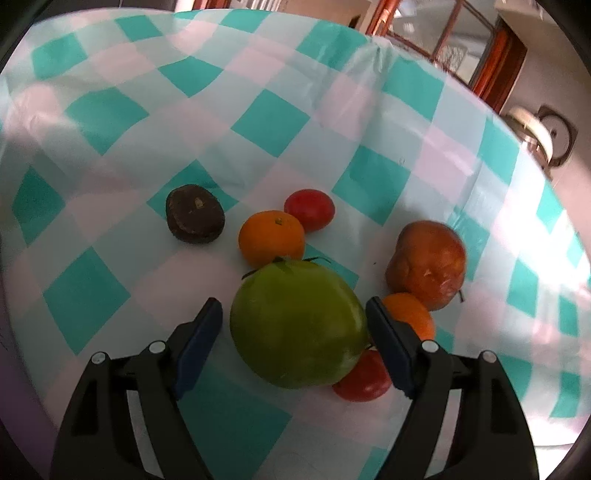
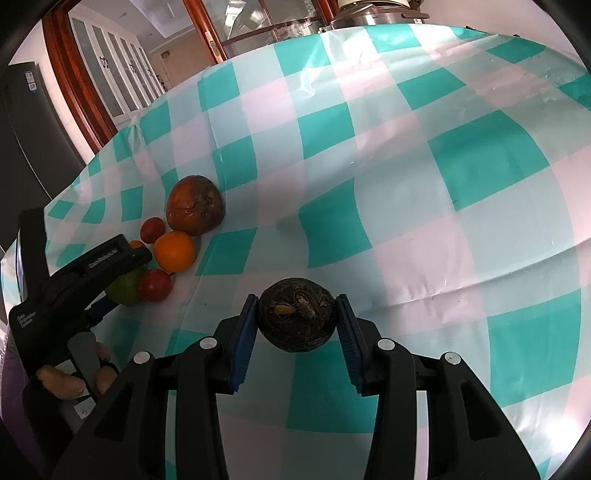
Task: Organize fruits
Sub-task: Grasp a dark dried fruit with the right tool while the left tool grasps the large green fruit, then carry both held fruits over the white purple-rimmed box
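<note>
Here L gripper (image 1: 295,332) straddles green fruit (image 1: 299,325) loosely; R gripper (image 2: 297,325) clamps dark fruit (image 2: 297,319), open cloth (image 2: 406,184) beyond.

Left gripper (image 1: 294,334) straddling a big green tomato (image 1: 297,325) on the teal-checked tablecloth (image 1: 110,155); right pad touching it, left pad a little clear. Beyond: an orange (image 1: 272,237), a small red tomato (image 1: 309,209), a dark brown fruit (image 1: 194,218), a reddish pomegranate (image 1: 426,264) at right

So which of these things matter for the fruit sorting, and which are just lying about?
Job: green fruit, oranges, red tomatoes, russet fruit, dark fruit, left gripper, right gripper.
Just there: checked tablecloth, metal pot, wooden cabinet.
</note>
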Demonstrator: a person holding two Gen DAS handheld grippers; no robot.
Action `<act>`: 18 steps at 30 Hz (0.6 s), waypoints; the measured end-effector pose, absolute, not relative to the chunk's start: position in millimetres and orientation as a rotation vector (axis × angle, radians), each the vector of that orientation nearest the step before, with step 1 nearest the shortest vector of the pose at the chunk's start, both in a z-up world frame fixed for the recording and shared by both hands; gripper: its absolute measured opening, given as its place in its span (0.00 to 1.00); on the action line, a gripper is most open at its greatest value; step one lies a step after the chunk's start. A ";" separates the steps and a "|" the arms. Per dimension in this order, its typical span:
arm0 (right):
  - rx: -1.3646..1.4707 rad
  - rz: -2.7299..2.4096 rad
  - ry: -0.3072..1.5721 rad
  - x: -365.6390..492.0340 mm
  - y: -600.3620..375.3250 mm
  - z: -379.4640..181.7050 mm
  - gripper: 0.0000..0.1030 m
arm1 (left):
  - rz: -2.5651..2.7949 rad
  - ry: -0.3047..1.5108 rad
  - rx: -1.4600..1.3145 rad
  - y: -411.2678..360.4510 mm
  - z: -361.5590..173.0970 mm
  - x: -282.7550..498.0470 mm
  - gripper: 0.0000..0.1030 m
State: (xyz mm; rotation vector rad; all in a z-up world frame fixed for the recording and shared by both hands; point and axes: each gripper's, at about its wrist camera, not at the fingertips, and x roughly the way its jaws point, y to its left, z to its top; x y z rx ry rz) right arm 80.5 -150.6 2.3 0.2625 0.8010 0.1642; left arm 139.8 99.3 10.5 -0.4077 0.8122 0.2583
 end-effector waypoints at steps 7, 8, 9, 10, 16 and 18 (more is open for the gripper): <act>0.293 0.178 0.803 81.8 -155.1 -0.3 0.41 | 0.232 0.797 -0.421 101.3 9.7 128.0 0.61; 0.298 0.180 0.803 81.9 -155.7 -0.7 0.41 | 0.234 0.791 -0.429 102.7 10.0 124.1 0.61; 0.303 0.185 0.803 82.1 -156.2 -1.2 0.41 | 0.235 0.780 -0.441 104.7 11.1 119.0 0.61; 0.310 0.192 0.804 82.6 -156.8 -1.9 0.41 | 0.228 0.769 -0.454 106.4 12.6 114.0 0.61; 0.374 0.213 0.812 86.2 -164.9 -6.9 0.41 | 0.151 0.717 -0.467 92.9 24.2 83.6 0.61; 0.392 0.224 0.808 86.5 -166.7 -7.3 0.41 | 0.107 0.705 -0.451 82.6 28.3 72.1 0.61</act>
